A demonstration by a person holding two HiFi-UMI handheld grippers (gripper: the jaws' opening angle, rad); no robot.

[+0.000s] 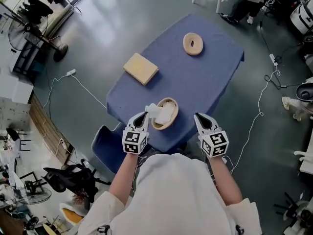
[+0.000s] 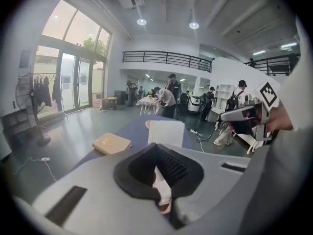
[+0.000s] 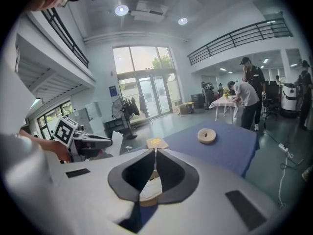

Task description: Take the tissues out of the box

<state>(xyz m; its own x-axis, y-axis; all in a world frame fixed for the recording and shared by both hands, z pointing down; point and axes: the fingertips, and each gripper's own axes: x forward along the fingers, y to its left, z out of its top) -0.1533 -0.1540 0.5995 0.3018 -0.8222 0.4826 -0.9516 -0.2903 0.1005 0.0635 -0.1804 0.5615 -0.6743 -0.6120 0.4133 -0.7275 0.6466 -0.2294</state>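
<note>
A round wooden tissue box [image 1: 166, 117] stands at the near edge of the blue table [image 1: 215, 77], with a white tissue [image 1: 154, 110] sticking up out of it. My left gripper [image 1: 145, 115] is at the box's left rim, shut on that tissue. In the left gripper view the tissue [image 2: 166, 132] rises as a flat sheet from between the closed jaws of my left gripper [image 2: 157, 149]. Off the table's near edge, right of the box, my right gripper [image 1: 199, 117] is shut and holds nothing. In the right gripper view the box [image 3: 149, 192] shows below my right gripper [image 3: 155, 153].
A round wooden lid [image 1: 192, 44] lies at the table's far end, and a flat beige square box [image 1: 141, 68] sits near its left edge. A blue chair [image 1: 105, 148] stands to the near left. Cables [image 1: 73, 77] run across the floor, and people stand far off.
</note>
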